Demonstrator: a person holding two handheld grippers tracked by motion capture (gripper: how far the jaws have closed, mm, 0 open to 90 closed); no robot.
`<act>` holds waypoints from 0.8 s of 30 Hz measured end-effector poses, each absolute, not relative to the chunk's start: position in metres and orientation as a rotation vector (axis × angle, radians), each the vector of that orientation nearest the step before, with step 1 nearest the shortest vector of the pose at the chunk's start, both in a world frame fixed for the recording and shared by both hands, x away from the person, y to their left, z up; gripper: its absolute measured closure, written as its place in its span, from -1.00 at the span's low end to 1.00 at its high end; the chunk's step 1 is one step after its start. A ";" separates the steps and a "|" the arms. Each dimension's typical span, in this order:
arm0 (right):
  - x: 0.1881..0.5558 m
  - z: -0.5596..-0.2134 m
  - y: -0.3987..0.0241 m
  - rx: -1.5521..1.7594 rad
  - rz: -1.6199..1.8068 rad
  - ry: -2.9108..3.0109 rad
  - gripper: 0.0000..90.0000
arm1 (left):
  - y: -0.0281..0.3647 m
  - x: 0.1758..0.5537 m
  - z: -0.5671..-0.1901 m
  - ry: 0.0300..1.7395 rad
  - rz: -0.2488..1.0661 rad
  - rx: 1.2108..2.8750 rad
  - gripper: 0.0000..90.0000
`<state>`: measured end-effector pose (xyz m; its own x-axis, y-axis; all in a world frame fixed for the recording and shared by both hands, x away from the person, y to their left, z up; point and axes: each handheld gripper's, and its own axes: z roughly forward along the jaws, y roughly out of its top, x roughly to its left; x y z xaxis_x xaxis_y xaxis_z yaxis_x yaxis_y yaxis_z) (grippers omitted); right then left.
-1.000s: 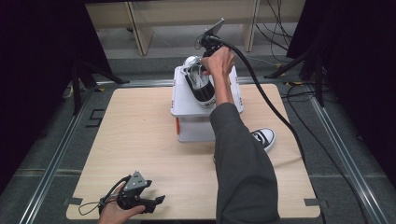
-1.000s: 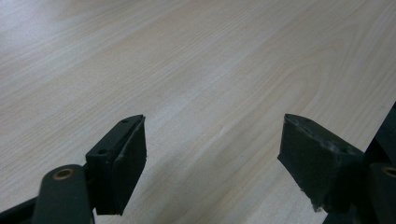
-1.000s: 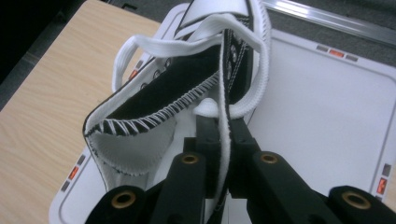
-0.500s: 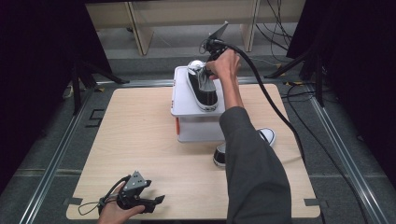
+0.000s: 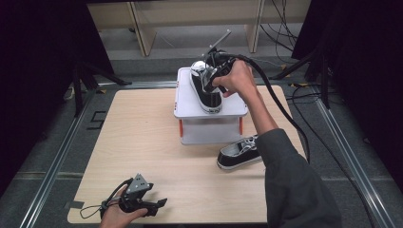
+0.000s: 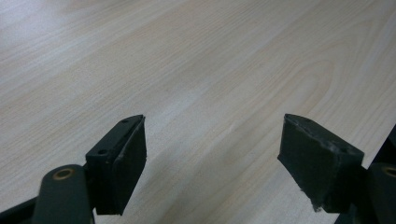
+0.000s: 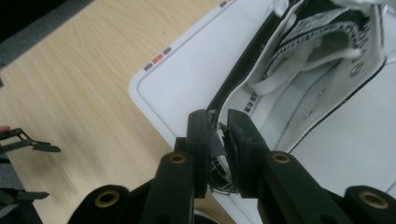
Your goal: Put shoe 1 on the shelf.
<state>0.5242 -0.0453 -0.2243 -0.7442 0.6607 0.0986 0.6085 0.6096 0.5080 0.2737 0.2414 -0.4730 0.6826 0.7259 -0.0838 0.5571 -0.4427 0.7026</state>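
- The right gripper (image 5: 209,78) is over the white stand (image 5: 186,110) at the far middle of the table (image 5: 133,137); its jaws have just been easing apart, yet the heel edge of the black shoe (image 5: 205,92) sits between the pads, which stand narrow and touch it.
- In the right gripper view that shoe (image 7: 322,79) lies on the stand's top (image 7: 187,79), heel wall between the jaws of the right gripper (image 7: 218,135), close to the stand's rounded corner.
- A second shoe (image 5: 237,154) lies on the table just in front of the stand, beside the person's sleeve (image 5: 290,185).
- The left gripper (image 5: 159,204) rests near the table's front left edge, jaws spread wide with nothing between them; the left gripper view shows bare wood (image 6: 201,70) ahead of it.
- Open tabletop stretches left of the stand, between it and the left gripper.
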 end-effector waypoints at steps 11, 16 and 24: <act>0.532 -0.234 -0.032 1.061 0.765 2.768 0.96 | 0.242 0.273 -0.473 0.980 0.293 2.150 -0.50; 0.527 -0.228 -0.010 1.049 0.785 2.747 0.96 | 0.242 0.273 -0.472 0.966 0.283 2.166 -0.50; 0.524 -0.234 -0.004 1.025 0.771 2.755 0.93 | 0.241 0.273 -0.473 0.980 0.279 2.159 -0.50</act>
